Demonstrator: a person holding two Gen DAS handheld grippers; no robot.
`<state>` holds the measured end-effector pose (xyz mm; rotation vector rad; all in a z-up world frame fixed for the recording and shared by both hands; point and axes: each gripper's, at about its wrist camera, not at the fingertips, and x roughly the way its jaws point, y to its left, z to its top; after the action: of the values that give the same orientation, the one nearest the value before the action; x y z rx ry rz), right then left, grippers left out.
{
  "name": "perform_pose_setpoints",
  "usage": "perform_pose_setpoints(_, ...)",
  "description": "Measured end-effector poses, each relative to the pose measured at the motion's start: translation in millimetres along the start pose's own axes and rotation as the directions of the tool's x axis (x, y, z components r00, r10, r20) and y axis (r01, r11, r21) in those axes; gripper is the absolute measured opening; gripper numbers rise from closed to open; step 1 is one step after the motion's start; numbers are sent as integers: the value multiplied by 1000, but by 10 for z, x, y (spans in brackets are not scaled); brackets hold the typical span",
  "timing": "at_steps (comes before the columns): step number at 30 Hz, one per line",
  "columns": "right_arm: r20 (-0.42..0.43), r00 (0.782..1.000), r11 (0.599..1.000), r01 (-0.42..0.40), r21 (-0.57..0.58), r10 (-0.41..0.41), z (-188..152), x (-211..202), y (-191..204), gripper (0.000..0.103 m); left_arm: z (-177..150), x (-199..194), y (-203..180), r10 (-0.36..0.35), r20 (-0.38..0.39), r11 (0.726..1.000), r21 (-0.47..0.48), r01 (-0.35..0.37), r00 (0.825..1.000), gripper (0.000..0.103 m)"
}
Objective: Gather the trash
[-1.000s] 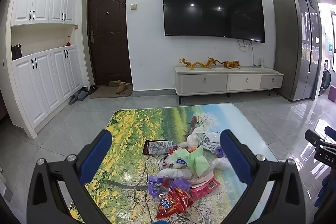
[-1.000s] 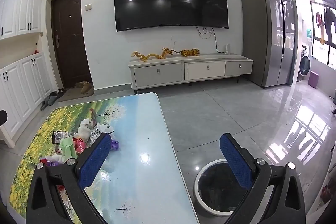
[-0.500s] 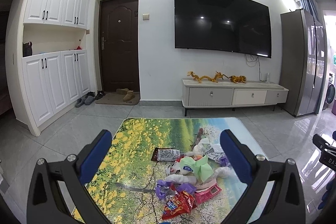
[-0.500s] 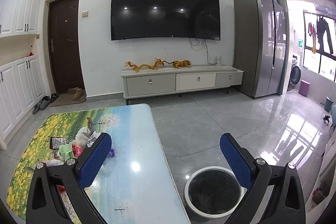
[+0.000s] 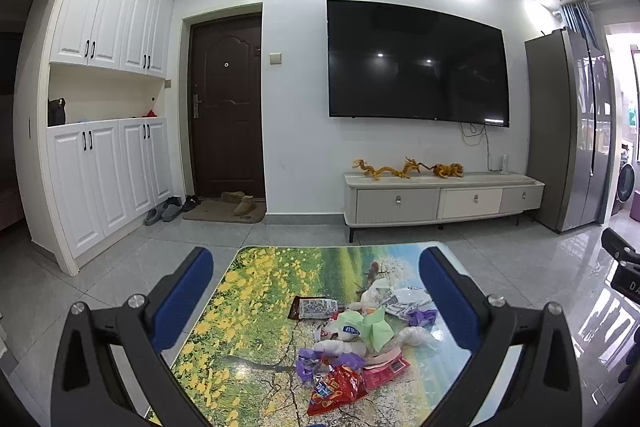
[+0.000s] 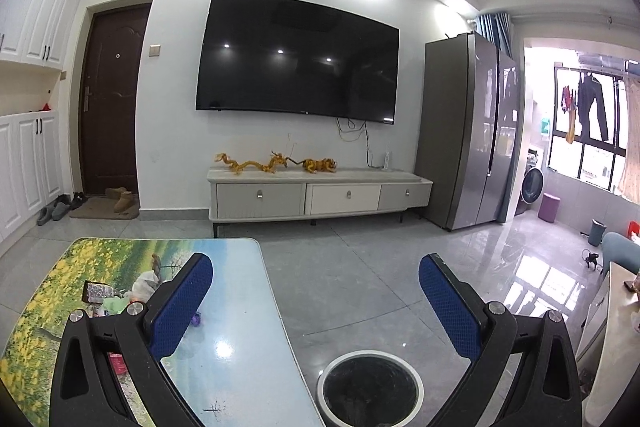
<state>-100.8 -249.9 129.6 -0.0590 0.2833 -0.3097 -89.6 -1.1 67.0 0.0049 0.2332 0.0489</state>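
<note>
The trash pile (image 5: 356, 343) lies on the printed tabletop (image 5: 248, 307), ahead of and below the left gripper (image 5: 316, 301), between the lines of its two fingers and nearer the right-hand one. The pile consists of a red snack wrapper (image 5: 336, 389) at the near edge, purple wrappers (image 5: 316, 363), a pink packet (image 5: 386, 367), a crumpled green paper (image 5: 376, 325), white tissue or plastic, and a dark wrapper with a white label (image 5: 316, 307) at the far edge. The pieces overlap and touch one another.

The left gripper is spread wide and holds nothing; neither blue pad touches the pile. It is held above the table, presumably to allow a descent onto the nearest piece.

The right gripper (image 6: 316, 301) is likewise spread wide and empty. It is positioned beside the table edge, with the pile well off to its left, partly hidden behind its left finger (image 6: 180, 303).

Container: a round, white-rimmed waste bin (image 6: 370, 387) stands on the floor just beside the table, below and between the right gripper's fingers. Its interior is dark; whether it contains anything cannot be told. No trash has been lifted yet, so collection appears to be at its start.
</note>
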Motion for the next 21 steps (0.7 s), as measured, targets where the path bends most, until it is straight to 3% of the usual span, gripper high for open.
perform_pose_setpoints(21,1,1000,1000,-2,-4,2,-80,237,2,103,-57,358,138,-19,-52,999,-35,17,998,103)
